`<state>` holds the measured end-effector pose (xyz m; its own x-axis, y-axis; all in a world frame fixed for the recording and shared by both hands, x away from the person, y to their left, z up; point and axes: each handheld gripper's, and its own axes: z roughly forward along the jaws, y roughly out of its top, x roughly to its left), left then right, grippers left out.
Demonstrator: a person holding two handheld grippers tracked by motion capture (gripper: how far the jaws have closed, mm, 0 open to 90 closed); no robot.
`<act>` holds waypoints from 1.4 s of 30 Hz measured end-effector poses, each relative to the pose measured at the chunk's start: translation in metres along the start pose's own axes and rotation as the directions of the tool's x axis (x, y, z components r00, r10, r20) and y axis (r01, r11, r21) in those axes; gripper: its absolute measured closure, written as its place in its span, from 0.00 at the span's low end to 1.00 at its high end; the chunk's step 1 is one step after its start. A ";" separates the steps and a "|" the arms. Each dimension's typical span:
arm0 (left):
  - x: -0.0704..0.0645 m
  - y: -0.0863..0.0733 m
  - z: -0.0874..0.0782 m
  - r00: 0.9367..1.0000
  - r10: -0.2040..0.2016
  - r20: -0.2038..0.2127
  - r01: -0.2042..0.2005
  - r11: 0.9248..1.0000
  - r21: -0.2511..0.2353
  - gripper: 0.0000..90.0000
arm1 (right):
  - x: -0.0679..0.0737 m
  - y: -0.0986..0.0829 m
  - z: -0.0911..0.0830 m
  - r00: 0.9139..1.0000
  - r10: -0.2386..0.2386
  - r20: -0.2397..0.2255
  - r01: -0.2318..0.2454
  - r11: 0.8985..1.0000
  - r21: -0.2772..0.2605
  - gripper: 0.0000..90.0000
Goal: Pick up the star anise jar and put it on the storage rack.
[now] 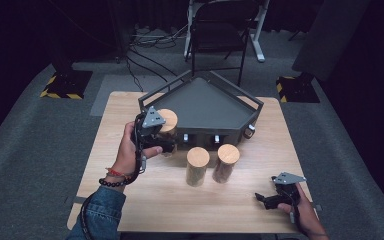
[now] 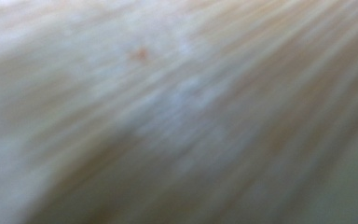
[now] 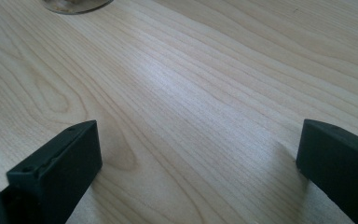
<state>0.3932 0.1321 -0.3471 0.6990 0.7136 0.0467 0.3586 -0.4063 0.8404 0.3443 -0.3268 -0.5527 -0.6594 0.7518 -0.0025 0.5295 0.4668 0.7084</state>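
Three wooden cylinders with pale round tops stand on the light wooden table (image 1: 130, 200). My left gripper (image 1: 167, 143) is shut on the left cylinder (image 1: 169, 119), right beside the front left corner of the dark grey tray (image 1: 155, 98). Blurred wood grain (image 2: 177, 112) sits very close to the camera in the left gripper view and hides the jaws. The other two cylinders (image 1: 198, 165) (image 1: 226, 161) stand side by side in front of the tray. My right gripper (image 1: 261, 199) (image 3: 196, 154) rests low over the table's front right corner, open, with bare wood between its jaws.
The five-sided tray has a raised rail and an empty floor. A cylinder's round base (image 3: 74, 4) shows at the top edge of the right gripper view. A dark folding chair (image 1: 220, 30) and cables stand beyond the table. Grey carpet surrounds the table.
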 end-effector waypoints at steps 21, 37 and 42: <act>0.019 0.040 0.013 1.000 -0.008 -0.023 0.008 1.000 -0.002 0.27 | 0.000 0.000 0.000 1.000 -0.002 -0.002 0.002 1.000 0.000 0.00; 0.036 0.063 0.031 0.999 -0.018 -0.035 0.018 1.000 0.009 0.28 | 0.000 0.000 0.000 1.000 -0.004 -0.003 0.004 1.000 0.000 0.00; 0.039 0.068 0.037 0.999 -0.024 -0.038 0.025 1.000 0.019 0.28 | 0.000 0.000 0.000 1.000 -0.004 -0.004 0.004 1.000 0.000 0.00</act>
<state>0.4681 0.1114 -0.3083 0.6662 0.7443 0.0468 0.3878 -0.3994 0.8307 0.3447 -0.3270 -0.5527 -0.6633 0.7484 -0.0027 0.5271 0.4698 0.7081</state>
